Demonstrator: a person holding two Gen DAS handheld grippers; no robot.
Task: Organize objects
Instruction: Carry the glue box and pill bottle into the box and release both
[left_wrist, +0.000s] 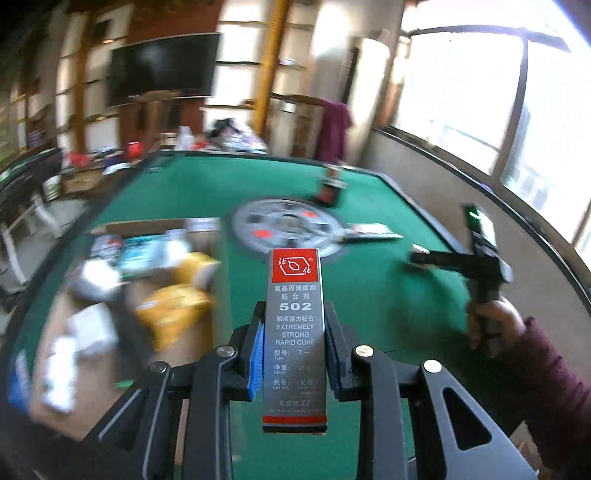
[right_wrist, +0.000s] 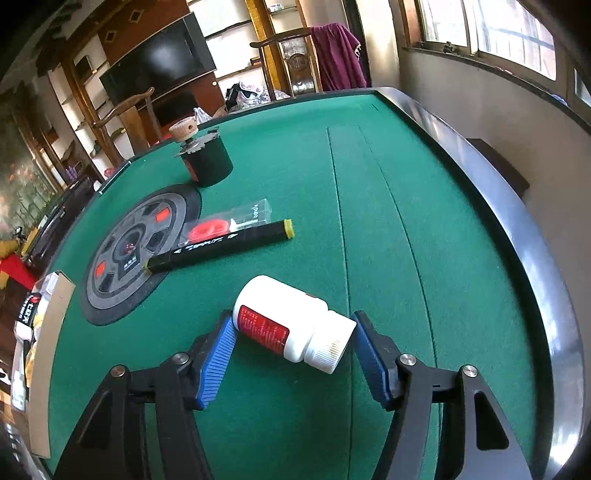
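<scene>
My left gripper (left_wrist: 294, 345) is shut on a tall silver and red 502 glue box (left_wrist: 295, 332), held above the green felt table (left_wrist: 369, 295). A cardboard box (left_wrist: 122, 295) with several packets lies to its left, blurred. In the right wrist view, my right gripper (right_wrist: 291, 347) is open around a white pill bottle (right_wrist: 291, 325) with a red label, lying on its side on the felt (right_wrist: 369, 221). Its cap nearly touches the right pad and its base touches the left pad (right_wrist: 218, 354). The right gripper also shows in the left wrist view (left_wrist: 480, 254), held by a hand.
A black marker (right_wrist: 221, 247) and a clear packet with a red ring (right_wrist: 225, 225) lie beside the round grey centre disc (right_wrist: 133, 251). A dark cylinder with a wooden knob (right_wrist: 207, 158) stands farther back. The raised table rim (right_wrist: 517, 229) runs along the right.
</scene>
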